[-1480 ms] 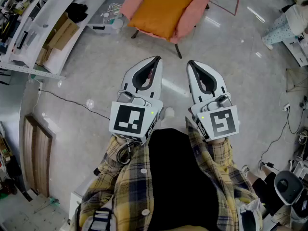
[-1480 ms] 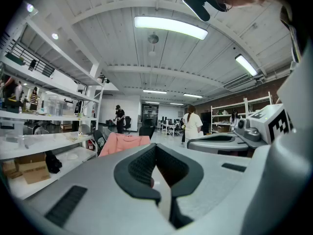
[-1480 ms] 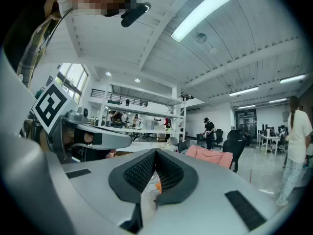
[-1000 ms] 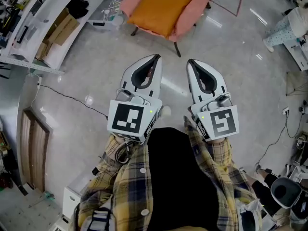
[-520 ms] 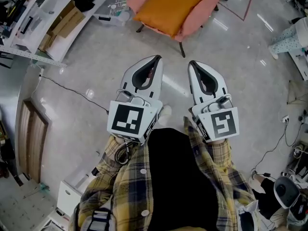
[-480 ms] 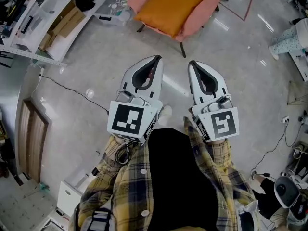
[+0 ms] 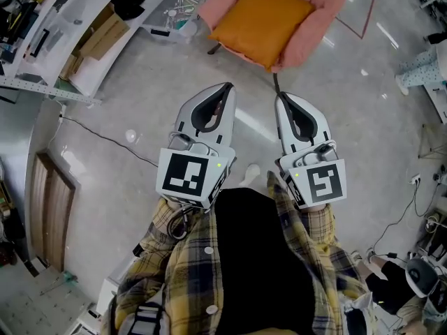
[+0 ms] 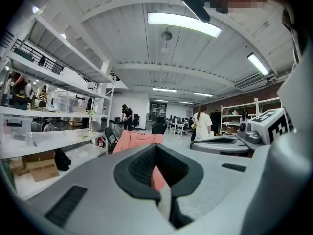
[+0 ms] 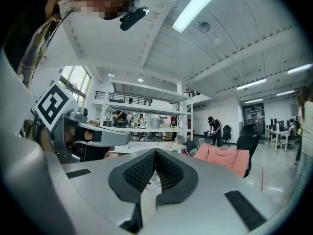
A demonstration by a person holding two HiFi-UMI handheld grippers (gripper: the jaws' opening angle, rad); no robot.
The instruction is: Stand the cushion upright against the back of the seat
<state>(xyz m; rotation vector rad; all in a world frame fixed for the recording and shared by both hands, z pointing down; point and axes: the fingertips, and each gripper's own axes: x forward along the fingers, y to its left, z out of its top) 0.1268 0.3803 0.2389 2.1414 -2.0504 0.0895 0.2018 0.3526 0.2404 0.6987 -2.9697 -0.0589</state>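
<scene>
status: both tools carried in front of the torso, side by side, pointing roughly level at the chair. left gripper has its jaws pressed together, nothing between them. right gripper is likewise closed and empty.

target: orange cushion lies flat on the seat of the pink armchair, filling most of it, well apart from both grippers. not yet stood up. judged stage: approach, no contact made.

risks from here:
1. the closed jaws reach the cushion before they open, so they shove it rather than take it.
2. the cushion looks soft; pinched at 1 corner it would likely fold and hang, then slump forward once let go. a grip on 2 edges seems safer.
3. the armchair stands on thin legs on a glossy floor; a hard push against the backrest could slide it.
4. a cable runs across the floor to the left of the walking line, a snag if the path drifts that way.
</scene>
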